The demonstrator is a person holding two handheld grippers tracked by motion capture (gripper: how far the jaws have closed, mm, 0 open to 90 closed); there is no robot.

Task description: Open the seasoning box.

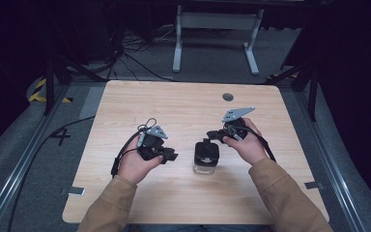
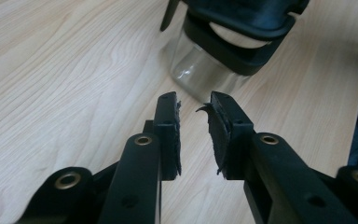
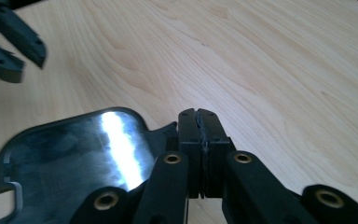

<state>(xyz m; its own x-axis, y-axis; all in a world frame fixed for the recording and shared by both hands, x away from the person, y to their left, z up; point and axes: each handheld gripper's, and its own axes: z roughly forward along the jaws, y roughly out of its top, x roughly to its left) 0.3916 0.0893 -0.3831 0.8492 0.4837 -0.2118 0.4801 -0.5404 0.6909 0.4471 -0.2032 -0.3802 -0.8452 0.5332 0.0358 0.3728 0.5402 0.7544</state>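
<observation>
Just between claws, lidded jar [image 1: 206, 157]

High view is looking fwd and down from above onto the whole table [image 1: 125, 96]. Left gripper view is riding low, facing along its jaws, v. close to the clear jar [image 2: 205, 74]. Right gripper view is hovering close over the jar's dark lid, facing across bare wood. All three are sharing the jar area.

Bare table [image 1: 174, 104] lies all round; one lidded jar [image 1: 206, 157] stands between both tongs.
</observation>
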